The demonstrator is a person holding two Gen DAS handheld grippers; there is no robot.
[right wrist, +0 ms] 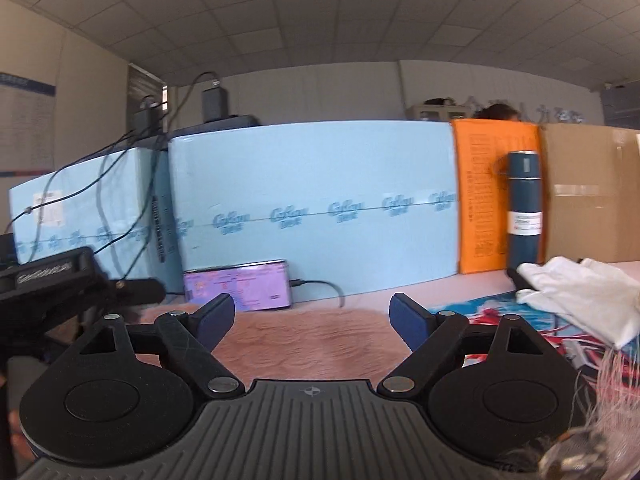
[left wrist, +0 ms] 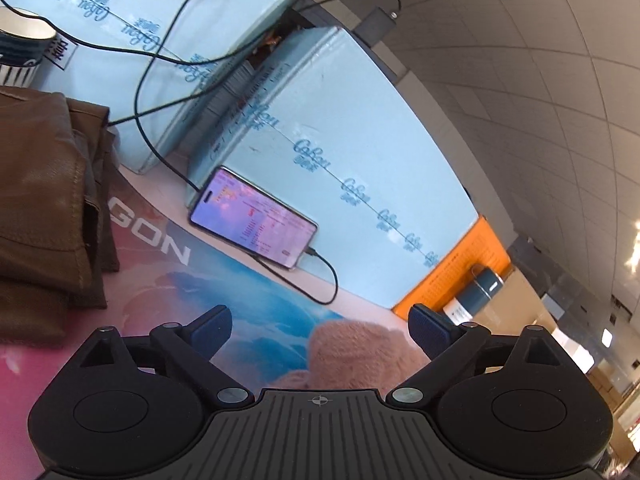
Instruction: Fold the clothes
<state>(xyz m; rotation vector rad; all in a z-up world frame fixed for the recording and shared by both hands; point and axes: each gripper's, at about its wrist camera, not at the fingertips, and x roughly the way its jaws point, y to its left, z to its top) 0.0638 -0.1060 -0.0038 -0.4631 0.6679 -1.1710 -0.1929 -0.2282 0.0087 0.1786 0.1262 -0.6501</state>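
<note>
Both grippers, left (left wrist: 320,330) and right (right wrist: 312,316), gape wide and empty over the pink fleece (right wrist: 304,344) on the mat (left wrist: 256,292) (soft, light, floppy, I'd guess), best pinched at an edge.

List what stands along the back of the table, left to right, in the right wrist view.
Phone → orange board → blue flask → cardboard box.

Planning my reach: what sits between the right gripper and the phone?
Only the pink fluffy garment lies between the open right gripper and the phone propped against the blue foam board, seen in the right wrist view.
</note>
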